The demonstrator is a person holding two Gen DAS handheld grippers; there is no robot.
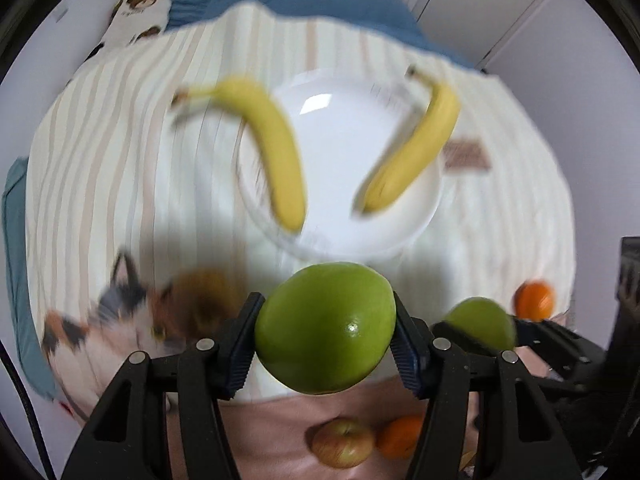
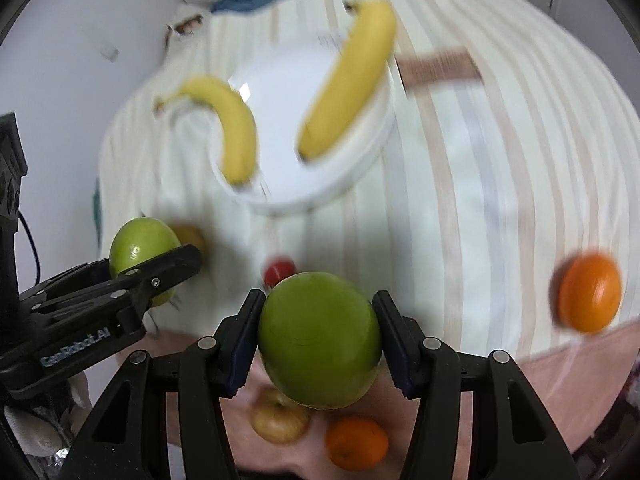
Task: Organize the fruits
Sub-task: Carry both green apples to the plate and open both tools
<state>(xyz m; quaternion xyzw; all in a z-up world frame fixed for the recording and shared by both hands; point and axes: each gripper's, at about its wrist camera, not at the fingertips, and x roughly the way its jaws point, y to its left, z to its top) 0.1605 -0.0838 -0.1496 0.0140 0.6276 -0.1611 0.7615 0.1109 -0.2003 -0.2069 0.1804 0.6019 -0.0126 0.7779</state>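
Observation:
My left gripper (image 1: 325,320) is shut on a green apple (image 1: 325,328) held in the air. My right gripper (image 2: 318,320) is shut on a second green apple (image 2: 318,340). Each wrist view shows the other gripper beside it: the right gripper (image 1: 480,330) with its apple (image 1: 480,320), and the left gripper (image 2: 160,268) with its apple (image 2: 138,242). Beyond them a white plate (image 1: 344,168) (image 2: 280,132) carries two bananas (image 1: 416,148) (image 1: 272,144), the left one half off the rim. An orange (image 2: 590,294) lies to the right on the cloth.
Below the grippers a yellow-red apple (image 2: 280,420) and another orange (image 2: 356,444) rest on pink fabric. A small red thing (image 2: 280,271) and a blurred yellowish fruit (image 2: 192,236) lie on the striped cloth (image 2: 460,200). A brown rectangle (image 1: 466,154) sits right of the plate.

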